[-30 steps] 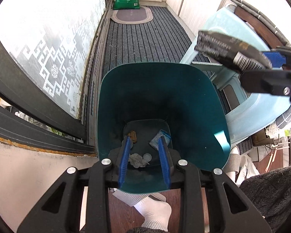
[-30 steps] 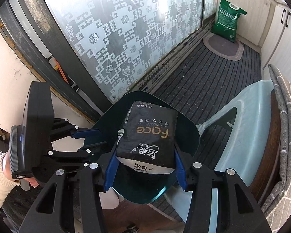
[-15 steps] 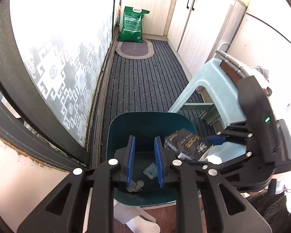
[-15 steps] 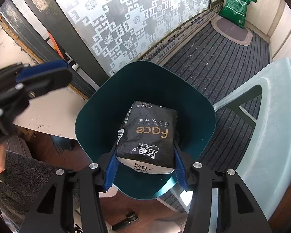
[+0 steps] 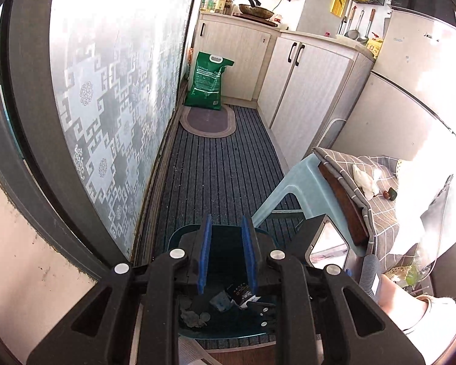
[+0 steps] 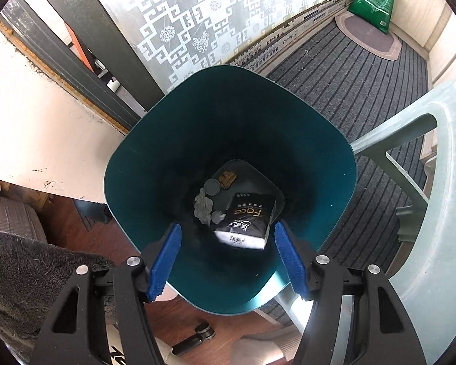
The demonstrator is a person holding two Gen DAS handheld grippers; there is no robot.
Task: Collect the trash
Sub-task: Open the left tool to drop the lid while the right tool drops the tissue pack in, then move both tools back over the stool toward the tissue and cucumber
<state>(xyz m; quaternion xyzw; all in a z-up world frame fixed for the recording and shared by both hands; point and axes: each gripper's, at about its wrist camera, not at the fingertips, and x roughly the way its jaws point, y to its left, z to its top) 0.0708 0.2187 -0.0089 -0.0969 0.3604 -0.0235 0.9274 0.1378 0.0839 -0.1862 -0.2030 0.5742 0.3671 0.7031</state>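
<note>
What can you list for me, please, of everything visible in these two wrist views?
bin: one, teal, on the floor under both grippers.
tissue pack: one, black with white end, inside the bin.
small trash: several grey and brown bits, on the bin's bottom beside the pack.
stool: one, pale blue plastic, beside the bin.
green bag: one, against the cabinets.
oval mat: one, grey, before the bag.
striped carpet: one, dark.
cabinets: pale wood.
left gripper: black, blue pads, nothing between them.
right gripper: jaws opening, empty, above the bin.
</note>
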